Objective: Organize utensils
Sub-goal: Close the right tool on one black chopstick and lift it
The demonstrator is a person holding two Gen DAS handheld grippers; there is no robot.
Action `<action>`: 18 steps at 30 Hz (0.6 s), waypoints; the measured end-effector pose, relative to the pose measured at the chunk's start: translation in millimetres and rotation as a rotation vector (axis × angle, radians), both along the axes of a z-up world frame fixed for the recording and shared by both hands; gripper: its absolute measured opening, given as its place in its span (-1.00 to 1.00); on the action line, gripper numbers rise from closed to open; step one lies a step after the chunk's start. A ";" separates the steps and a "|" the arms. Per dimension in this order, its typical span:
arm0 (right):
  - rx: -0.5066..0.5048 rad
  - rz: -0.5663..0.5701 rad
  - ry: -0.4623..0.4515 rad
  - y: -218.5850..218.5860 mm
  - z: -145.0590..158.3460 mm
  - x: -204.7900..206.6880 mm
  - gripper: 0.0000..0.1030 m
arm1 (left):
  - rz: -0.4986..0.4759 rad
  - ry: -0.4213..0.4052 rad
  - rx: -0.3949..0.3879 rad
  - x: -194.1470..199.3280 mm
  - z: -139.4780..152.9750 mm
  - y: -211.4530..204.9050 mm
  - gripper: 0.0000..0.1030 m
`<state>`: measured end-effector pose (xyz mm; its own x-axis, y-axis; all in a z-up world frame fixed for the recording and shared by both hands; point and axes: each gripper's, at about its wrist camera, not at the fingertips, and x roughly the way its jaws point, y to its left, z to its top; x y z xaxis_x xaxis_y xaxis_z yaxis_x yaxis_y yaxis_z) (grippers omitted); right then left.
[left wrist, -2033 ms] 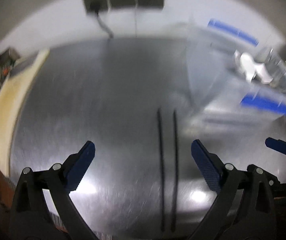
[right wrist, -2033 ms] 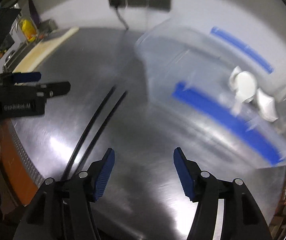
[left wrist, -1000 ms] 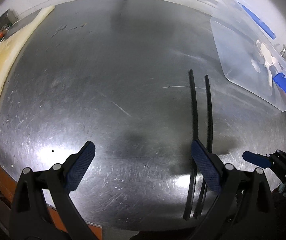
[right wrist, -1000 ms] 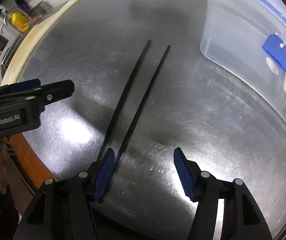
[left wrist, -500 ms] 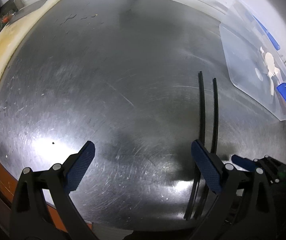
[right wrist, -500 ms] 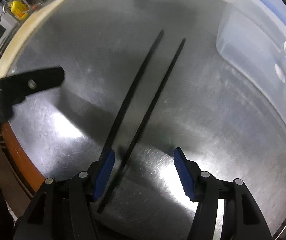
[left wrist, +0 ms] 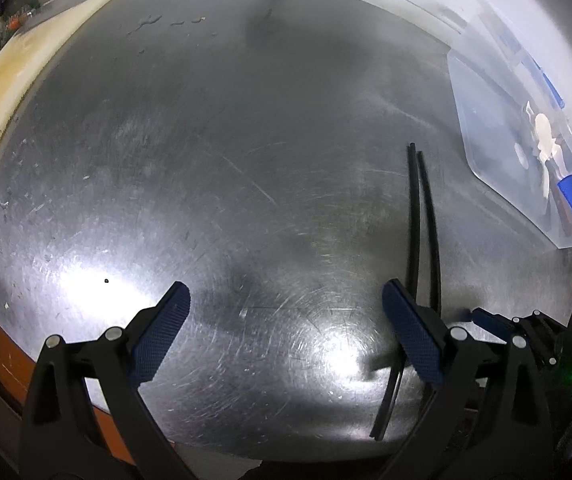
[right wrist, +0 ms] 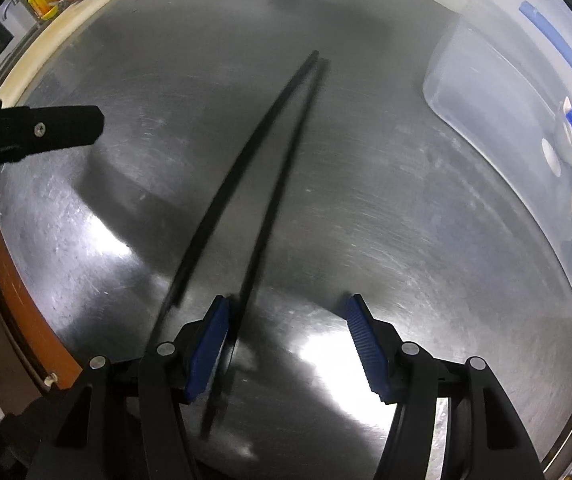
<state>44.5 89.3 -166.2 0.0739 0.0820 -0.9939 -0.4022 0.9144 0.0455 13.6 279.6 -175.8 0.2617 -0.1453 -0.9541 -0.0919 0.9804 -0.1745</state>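
My right tongs (right wrist: 286, 334), spread and empty, hang over the chopsticks' (right wrist: 270, 152) near end on the table (right wrist: 386, 200); shafts run straight ahead. Left tongs (left wrist: 286, 328), also spread, sit further aside.

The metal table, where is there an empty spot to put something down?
The metal table is bare across its wide left and middle, between the pale board on the left and the two black chopsticks. It is crowded on the right: chopsticks, the clear plastic bin, and both open grippers, left and right.
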 end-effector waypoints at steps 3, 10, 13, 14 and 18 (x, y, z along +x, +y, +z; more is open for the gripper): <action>0.003 0.007 -0.005 -7.4 0.6 -2.4 -0.09 | 0.003 0.004 -0.018 -0.1 -1.2 1.6 0.80; 0.010 0.026 0.001 -18.5 0.1 -10.5 -0.87 | 0.009 0.008 -0.074 3.2 -1.6 0.3 0.80; 0.077 -0.013 0.064 -30.1 -0.6 -8.9 -0.87 | 0.009 0.006 -0.121 4.2 -0.2 -4.0 0.80; 0.130 -0.046 0.107 -38.9 -2.2 -7.8 -0.87 | 0.012 0.007 -0.168 4.9 0.1 -5.8 0.80; 0.286 -0.129 0.202 -70.6 0.9 -1.7 -0.87 | -0.004 0.028 -0.371 8.1 -3.9 -21.8 0.80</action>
